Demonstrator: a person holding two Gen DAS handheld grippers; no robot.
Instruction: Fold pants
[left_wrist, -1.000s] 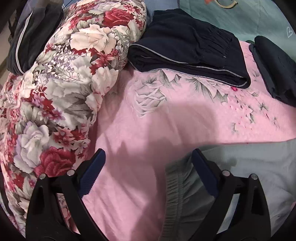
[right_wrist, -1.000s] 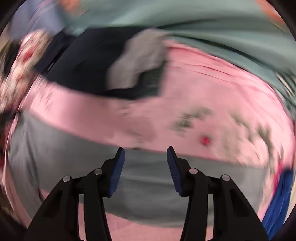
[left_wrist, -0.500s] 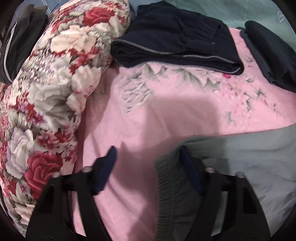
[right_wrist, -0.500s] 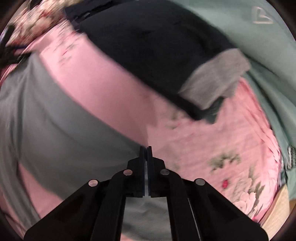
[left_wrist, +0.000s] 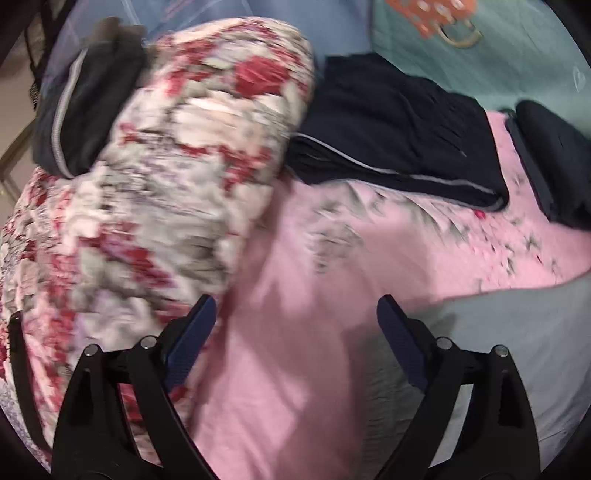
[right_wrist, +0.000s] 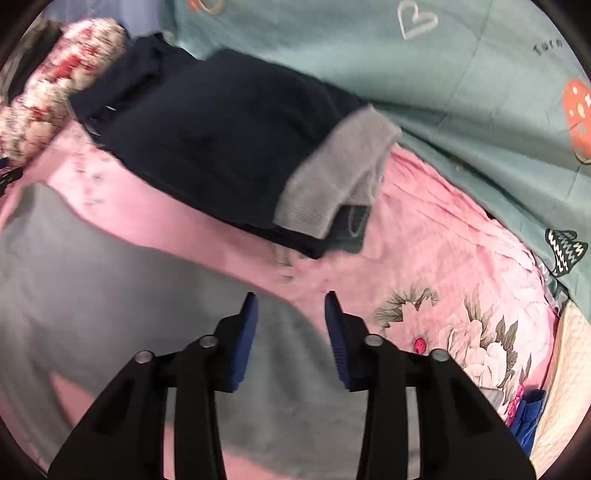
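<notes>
a home bedroom: pink floral bedsheet (left_wrist: 369, 266), rolled flowered quilt (left_wrist: 166, 177), teal patterned blanket (right_wrist: 461, 92)

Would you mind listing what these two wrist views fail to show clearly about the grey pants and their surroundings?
- Grey pants: cut off by frame edges and hidden behind the right gripper, so overall layout is unknown.
- Waistband, left wrist view: blurred, behind the left gripper.
- Floral quilt: motion-blurred.
- Dark folded clothes: count unclear.

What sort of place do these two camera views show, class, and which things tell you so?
Most likely a bedroom, on a bed: a pink flowered bedsheet, a rolled floral quilt and a teal printed blanket, with folded dark trousers laid out.
</notes>
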